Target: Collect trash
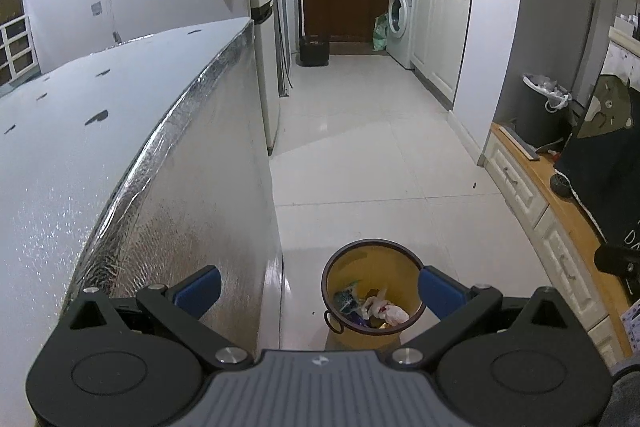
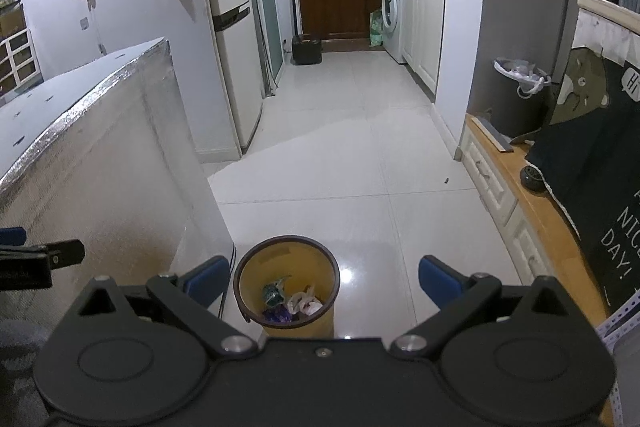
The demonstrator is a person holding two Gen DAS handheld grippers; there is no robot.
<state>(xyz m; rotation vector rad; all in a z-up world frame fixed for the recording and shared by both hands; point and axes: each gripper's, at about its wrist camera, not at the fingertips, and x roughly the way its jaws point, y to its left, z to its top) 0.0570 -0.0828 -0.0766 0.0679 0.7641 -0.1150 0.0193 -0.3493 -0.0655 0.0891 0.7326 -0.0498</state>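
Below, the yellow bin (image 2: 286,283) holds crumpled wrappers (image 2: 304,303); both grippers (image 1: 320,287) (image 2: 324,281) gape wide, empty.

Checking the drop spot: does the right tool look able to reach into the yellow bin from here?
Probably yes. The right tool is open and empty above the yellow bin, whose mouth is uncovered with nothing between them.

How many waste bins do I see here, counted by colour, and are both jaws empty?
Yellow waste bin on the floor, trash inside: 1
Dark waste bin with a white liner, on the wooden cabinet: 1
Total: 2
The left gripper and the right gripper have open jaws, holding nothing.
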